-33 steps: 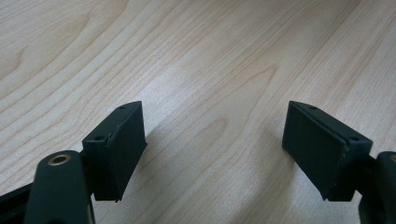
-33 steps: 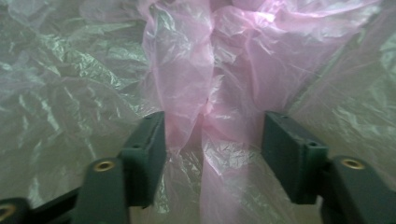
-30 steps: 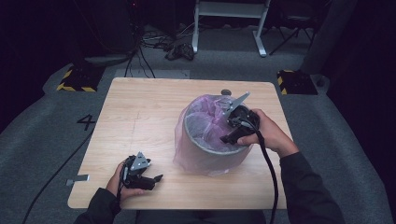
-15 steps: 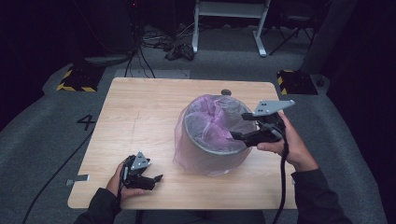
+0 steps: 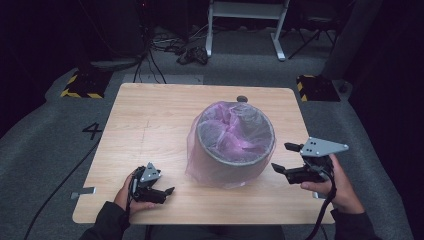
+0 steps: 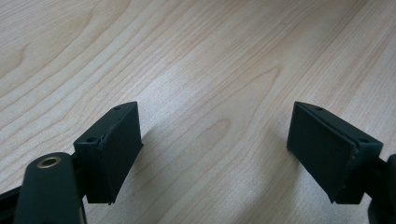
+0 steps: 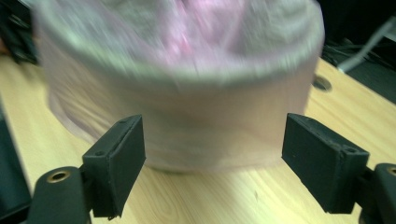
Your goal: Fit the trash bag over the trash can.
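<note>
Looked to me like the lining job was basically done: the one pink bag (image 5: 220, 165) was draped over the rim of the one grey bin (image 5: 235, 150) mid-bench (image 5: 150, 130), my right claw (image 5: 287, 157) just opened wide and empty beside it, left claw (image 5: 167, 192) wide, idle.

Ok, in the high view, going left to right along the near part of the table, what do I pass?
Left gripper, open and low over the table → grey bin lined with a pink bag → right gripper, open beside the bin.
</note>
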### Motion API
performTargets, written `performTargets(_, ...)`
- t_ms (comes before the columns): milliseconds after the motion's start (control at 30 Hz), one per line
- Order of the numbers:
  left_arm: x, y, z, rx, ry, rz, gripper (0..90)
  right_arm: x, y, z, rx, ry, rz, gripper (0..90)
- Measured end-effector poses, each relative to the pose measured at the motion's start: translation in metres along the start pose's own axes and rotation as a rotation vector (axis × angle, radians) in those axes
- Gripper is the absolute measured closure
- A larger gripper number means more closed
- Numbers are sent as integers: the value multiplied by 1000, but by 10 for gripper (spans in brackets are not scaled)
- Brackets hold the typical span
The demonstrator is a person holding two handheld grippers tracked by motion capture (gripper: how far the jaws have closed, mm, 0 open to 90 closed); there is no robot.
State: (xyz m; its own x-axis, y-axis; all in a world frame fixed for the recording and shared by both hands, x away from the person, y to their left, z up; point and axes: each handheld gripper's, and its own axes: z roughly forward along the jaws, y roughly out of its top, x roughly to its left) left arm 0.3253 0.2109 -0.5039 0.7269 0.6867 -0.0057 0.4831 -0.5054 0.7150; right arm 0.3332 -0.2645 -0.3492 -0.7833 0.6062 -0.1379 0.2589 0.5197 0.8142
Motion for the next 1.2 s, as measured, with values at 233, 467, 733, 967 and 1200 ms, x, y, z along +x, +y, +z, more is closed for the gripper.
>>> performTargets(233, 0, 0, 0, 1, -1, 4, 175, -3, -36, 16, 75, -48, 7, 214)
performTargets(467, 0, 0, 0, 0, -1, 4, 175, -7, -61, 29, 150, -86, -12, 211)
performTargets(733, 0, 0, 0, 0, 0, 4, 174, -14, -92, 41, 204, -95, 11, 205)
performTargets(967, 0, 0, 0, -1, 0, 7, 174, -19, -117, 52, 218, -68, 78, 191)
performTargets(1200, 0, 0, 0, 1, -1, 5, 174, -22, -137, 60, 173, -11, 184, 185)
